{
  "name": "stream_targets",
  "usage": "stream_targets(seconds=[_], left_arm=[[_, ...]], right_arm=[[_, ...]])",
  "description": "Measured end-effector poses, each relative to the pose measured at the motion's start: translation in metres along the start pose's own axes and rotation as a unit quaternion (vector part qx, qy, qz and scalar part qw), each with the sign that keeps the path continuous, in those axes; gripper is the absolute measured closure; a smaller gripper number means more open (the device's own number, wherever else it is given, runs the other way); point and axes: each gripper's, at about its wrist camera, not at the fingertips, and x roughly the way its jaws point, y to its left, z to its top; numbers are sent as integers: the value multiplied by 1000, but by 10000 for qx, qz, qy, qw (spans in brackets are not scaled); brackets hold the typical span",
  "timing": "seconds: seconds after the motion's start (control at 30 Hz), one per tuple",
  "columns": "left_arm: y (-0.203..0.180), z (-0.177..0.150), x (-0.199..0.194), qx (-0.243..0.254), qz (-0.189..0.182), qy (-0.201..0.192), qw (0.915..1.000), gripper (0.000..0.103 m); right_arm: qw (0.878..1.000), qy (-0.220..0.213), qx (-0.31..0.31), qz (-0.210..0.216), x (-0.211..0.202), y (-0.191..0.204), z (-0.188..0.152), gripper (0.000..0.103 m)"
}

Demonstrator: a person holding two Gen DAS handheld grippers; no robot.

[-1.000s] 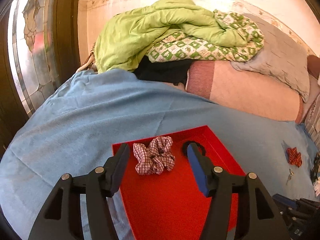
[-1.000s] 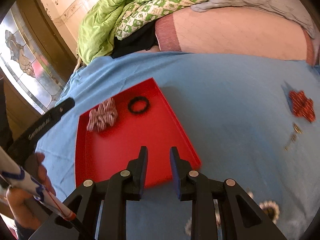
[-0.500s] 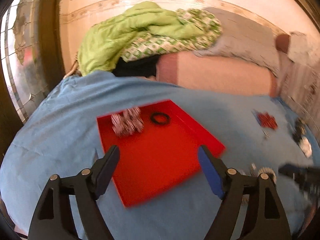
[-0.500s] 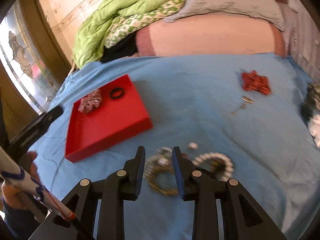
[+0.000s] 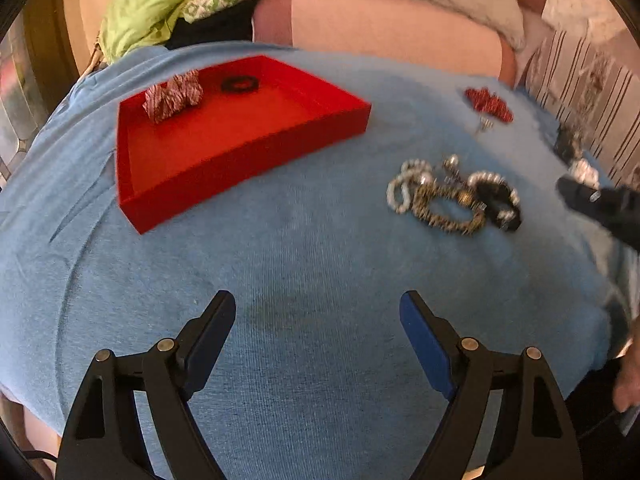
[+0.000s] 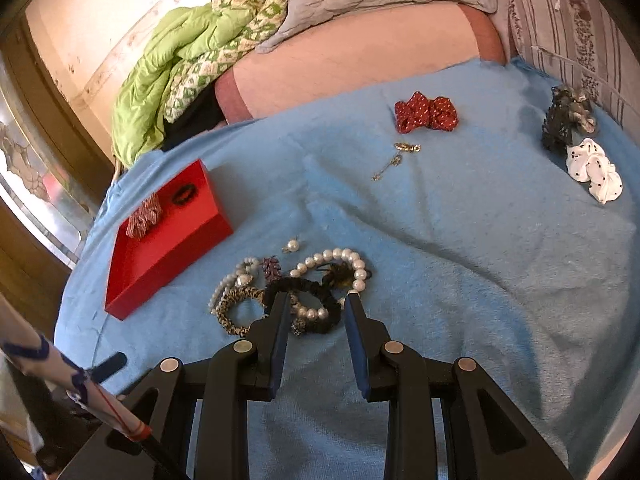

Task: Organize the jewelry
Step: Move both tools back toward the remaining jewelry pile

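Looking through the left wrist camera: left gripper (image 5: pixel 318 312) hangs over bare blue sheet (image 5: pixel 304 264), jaws spread wide with nothing between them; they have just been opening. Red tray (image 5: pixel 224 148) sits up and to the left on the sheet, holding a checked scrunchie (image 5: pixel 173 95) and a black hair tie (image 5: pixel 239 83) at its far end, the two apart. Right of the tray, well clear of it, lies a jewelry pile (image 5: pixel 452 198): pearl strands, a speckled band, a black band, tangled and touching. A red dotted scrunchie (image 5: pixel 489 105) lies farther back on the right with a small metal piece just below it. Frame is motion-blurred. A dark gripper tip enters at the right edge.

Right wrist camera: right gripper (image 6: pixel 313 300) is over the near edge of the same pile, jaws part-open, having just opened a little. Its fingertips (image 6: pixel 280 304) straddle a black hair band (image 6: pixel 304 288) with pearl beads beside it; pads do not look pressed on anything. A pearl bracelet (image 6: pixel 340 260) and a speckled band (image 6: pixel 234 304) lie in the pile, and a single pearl earring (image 6: pixel 291 245) just beyond. Tray is left of the pile. Far back: red scrunchie, a gold chain (image 6: pixel 396 160), then a dark scrunchie (image 6: pixel 564 120) and a white dotted scrunchie (image 6: pixel 594 170) at right. Green quilt (image 6: pixel 180 76) heaped at the head of the bed.
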Motion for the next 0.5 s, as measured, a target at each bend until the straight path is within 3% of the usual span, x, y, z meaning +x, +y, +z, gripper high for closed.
stream_targets(seconds=[0.17,0.23,0.4,0.5], left_arm=[[-5,-4,10,112,102,154,9998,10],[-5,-5,13,92,142,224,9996,1],[-4,-7,15,33,198,130,9997,0],[-6,1,14,54,181,275,9994,0]], right_arm=[[9998,-16,184,86,-5,-11,0,73],[9995,26,275,131,-6,-16,1,73],[9983,306,448,191,3,-28,2,73],[9977,415,507,164,9,-35,3,73]])
